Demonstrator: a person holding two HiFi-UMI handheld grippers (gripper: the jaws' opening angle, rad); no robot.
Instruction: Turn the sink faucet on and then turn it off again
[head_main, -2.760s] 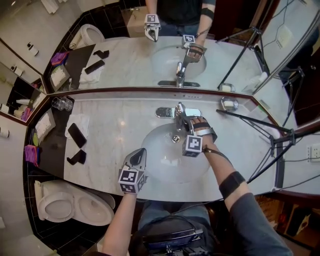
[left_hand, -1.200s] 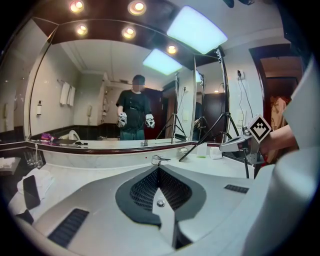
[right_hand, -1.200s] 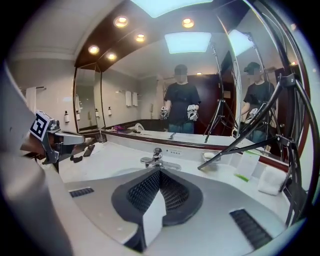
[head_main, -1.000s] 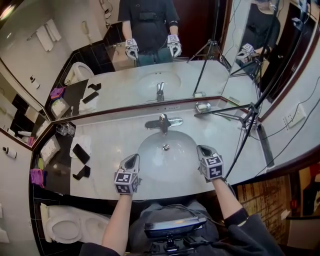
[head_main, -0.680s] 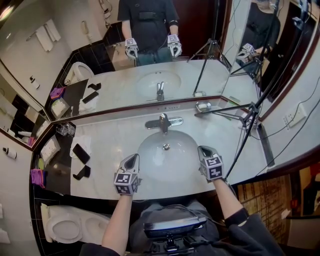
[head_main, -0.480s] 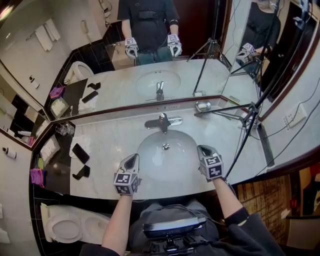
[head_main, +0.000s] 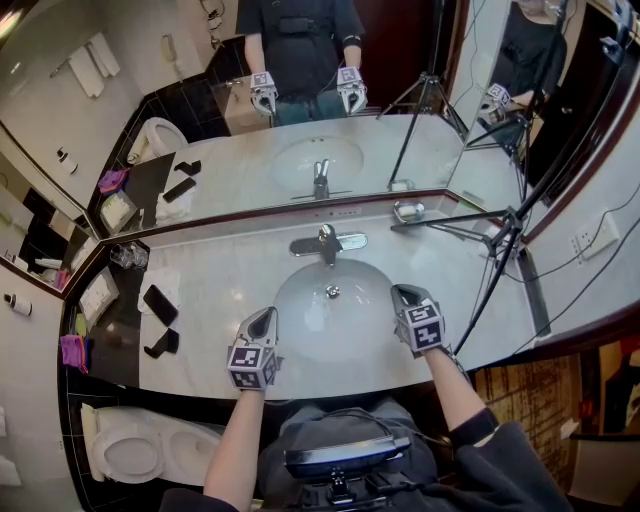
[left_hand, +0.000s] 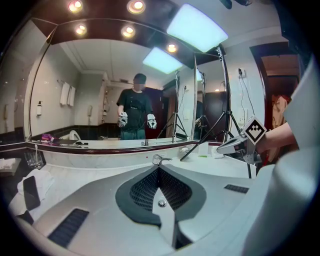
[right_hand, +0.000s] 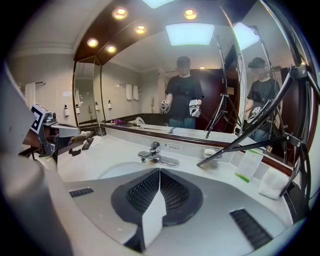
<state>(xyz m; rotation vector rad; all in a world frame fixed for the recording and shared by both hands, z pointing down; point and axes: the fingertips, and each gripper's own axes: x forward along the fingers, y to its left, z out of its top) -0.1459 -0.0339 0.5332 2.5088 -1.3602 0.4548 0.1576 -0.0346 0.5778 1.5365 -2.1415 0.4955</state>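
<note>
a person stands at a pale marble vanity counter (head_main: 225, 285) with a grey two-jaw tool in each hand, both poised over the near rim of the white oval basin (head_main: 310, 325). the left gripper (head_main: 267, 315) and the right gripper (head_main: 402, 293) each have their ribbed pads pressed together, with nothing between them. the chrome single-lever faucet (head_main: 327, 242) sits at the back of the basin, well apart from both tools, and no water can be seen running from its spout. whether the lever is untouched or has been lifted and put back cannot be read from this scene. if the faucet is to be worked, the right gripper looks better placed, since its own view faces the lever almost squarely. a sound approach would be to reach across the basin with the jaws together, slip the tip under the lever's front end and lift gently. pressing down on top would then shut it. the tool should keep clear of the black tripod leg (head_main: 450, 220) slanting over the counter at the right.
</note>
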